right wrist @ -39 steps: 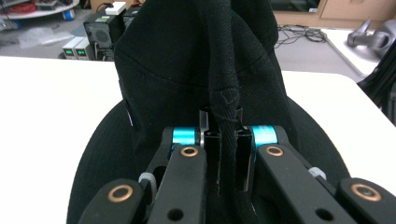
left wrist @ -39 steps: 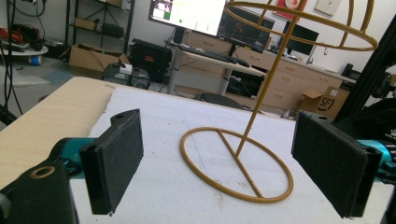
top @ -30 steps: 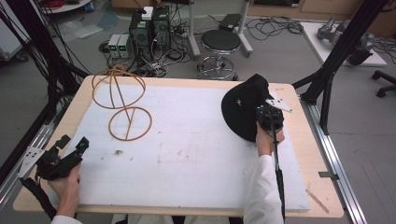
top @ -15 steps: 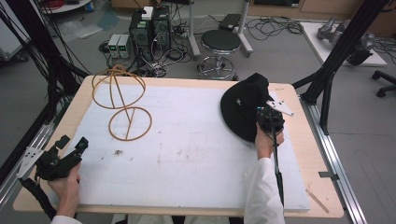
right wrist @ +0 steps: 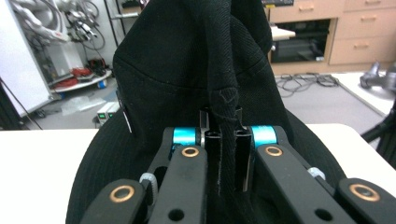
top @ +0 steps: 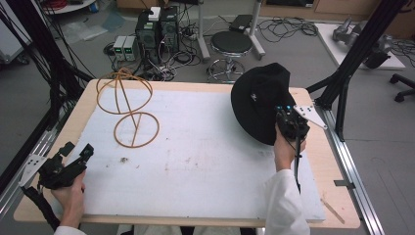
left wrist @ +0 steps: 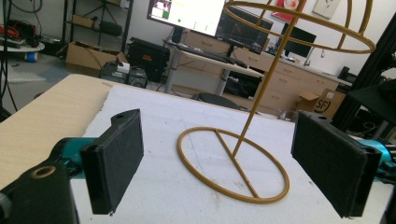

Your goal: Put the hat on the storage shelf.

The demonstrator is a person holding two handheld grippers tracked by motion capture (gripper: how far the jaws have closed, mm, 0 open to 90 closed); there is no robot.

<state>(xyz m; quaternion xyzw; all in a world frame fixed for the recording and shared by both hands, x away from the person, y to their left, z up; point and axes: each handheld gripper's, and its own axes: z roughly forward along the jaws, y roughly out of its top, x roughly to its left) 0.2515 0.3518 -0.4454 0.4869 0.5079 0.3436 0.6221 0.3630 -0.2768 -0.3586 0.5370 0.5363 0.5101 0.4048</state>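
From the high view, a wooden table (top: 325,161) carries a white foam sheet (top: 195,161) over most of its top. At the far left of the sheet stands a yellow wire hat stand (top: 128,105) — a flat ring base with a crossbar, a thin stem and a round cage of hoops above. At the far right a black fabric bucket hat (top: 259,100) is lifted off the sheet, hanging from the right gripper (top: 288,122), which the person's right hand (top: 284,149) holds up in a white sleeve (top: 286,203). The left gripper (top: 73,159) rests low at the near left corner in the left hand (top: 71,196), well apart from the stand. A black round stool (top: 231,44) and computer boxes (top: 156,29) stand on the floor beyond the table.

In the left gripper view, the two black padded jaws stand wide apart with nothing between them; the hat stand's ring base (left wrist: 233,165) lies on the foam farther off, framed by the gap, and its stem rises to the hoops above.

In the right gripper view, the jaws are pressed together on a bunched fold of the black hat (right wrist: 187,70) — the cloth runs down between the pads and the rest of the hat spreads above and around them.
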